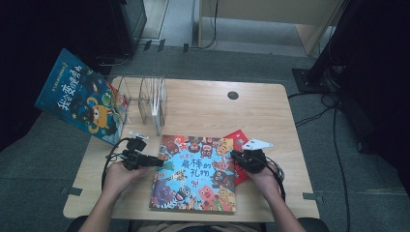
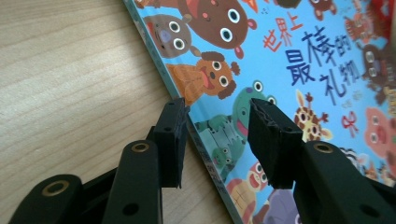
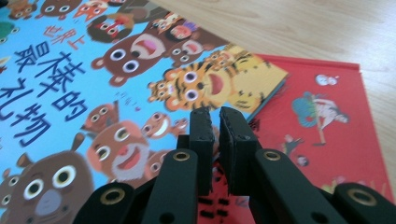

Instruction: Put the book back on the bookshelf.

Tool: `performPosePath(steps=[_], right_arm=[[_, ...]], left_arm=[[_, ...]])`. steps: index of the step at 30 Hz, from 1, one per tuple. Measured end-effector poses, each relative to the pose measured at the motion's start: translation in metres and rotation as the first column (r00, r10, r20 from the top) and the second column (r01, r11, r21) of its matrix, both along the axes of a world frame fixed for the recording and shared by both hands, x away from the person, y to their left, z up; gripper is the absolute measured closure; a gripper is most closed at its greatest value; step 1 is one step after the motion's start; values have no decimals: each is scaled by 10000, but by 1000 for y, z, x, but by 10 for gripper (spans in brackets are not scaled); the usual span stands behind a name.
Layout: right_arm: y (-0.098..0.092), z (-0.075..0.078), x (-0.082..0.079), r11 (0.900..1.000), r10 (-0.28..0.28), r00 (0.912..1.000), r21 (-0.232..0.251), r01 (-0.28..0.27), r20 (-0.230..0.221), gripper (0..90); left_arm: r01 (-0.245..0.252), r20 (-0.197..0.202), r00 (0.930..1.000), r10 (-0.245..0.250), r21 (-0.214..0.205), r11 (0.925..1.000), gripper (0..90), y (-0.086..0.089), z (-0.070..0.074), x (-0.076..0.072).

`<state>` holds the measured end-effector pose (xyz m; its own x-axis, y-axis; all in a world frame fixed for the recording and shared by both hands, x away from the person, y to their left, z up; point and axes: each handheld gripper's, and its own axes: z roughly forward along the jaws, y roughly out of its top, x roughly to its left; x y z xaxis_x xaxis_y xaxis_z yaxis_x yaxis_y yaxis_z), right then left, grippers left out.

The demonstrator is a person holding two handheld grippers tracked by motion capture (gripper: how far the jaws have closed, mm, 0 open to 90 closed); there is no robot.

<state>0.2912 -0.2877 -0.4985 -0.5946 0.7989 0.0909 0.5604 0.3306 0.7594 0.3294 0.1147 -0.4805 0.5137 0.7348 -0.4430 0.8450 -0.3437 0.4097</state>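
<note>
1. The left gripper [image 2: 217, 128] is standing with its jaws spread astride the left edge of the blue animal-cover picture book [image 1: 196, 171], which is lying flat near the wooden table's [image 1: 203, 104] front edge, overlapping the red book [image 3: 327, 126].
2. It should be closing squarely on that edge.
3. The right gripper [image 3: 217, 123], jaws nearly pressed together and empty, should be steadying the right edge.

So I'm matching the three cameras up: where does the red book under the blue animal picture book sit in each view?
High view: the red book peeks out right of centre, under the blue animal picture book, by the right gripper.
Left gripper view: a red sliver at the top right corner, probably that book.
Right gripper view: it lies at the right, beyond the jaws.
Shared landmark: the blue book's dark Chinese title.
</note>
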Motion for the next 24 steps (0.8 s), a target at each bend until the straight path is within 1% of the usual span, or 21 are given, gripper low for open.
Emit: performPosePath(steps=[5, 8, 11, 13, 16, 19, 20, 21, 24], right_arm=[[4, -2, -7, 10000, -18, 9999, -30, 19, 150, 842], [4, -3, -8, 9997, 58, 9995, -245, -51, 311, 875], [4, -2, -9, 9987, 104, 9988, -503, -80, 471, 900], [2, -3, -8, 9988, 9, 9989, -483, 14, 472, 900], [-2, -3, -5, 9994, -71, 9990, -343, 86, 432, 900], [-3, -4, -1, 9996, -161, 9988, -221, 171, 456, 900], [-3, -4, -1, 9996, -161, 9988, -221, 171, 456, 900], [-5, -5, 3, 9998, -137, 9987, -169, 145, 493, 900], [-6, -5, 7, 9997, -188, 9982, -172, 198, 568, 900]], left_arm=[[-32, 19, 10000, 32, -3, 10000, 604, -1, 1, 1], [13, 99, 9999, -14, 133, 9999, 613, -3, 2, 1], [30, 153, 9999, -32, 175, 9998, 618, -8, 2, 1], [76, 195, 9998, -80, 192, 9998, 618, -10, 2, 2], [49, 174, 9998, -51, 108, 9999, 618, -12, 1, 3], [-97, 199, 9998, 99, -107, 9999, 618, -13, 1, 5], [-97, 199, 9998, 99, -107, 9999, 619, -13, 1, 5], [-148, 319, 9994, 153, -143, 9998, 619, -16, 2, 7], [-43, 395, 9992, 47, -99, 9999, 623, -18, 2, 6]])
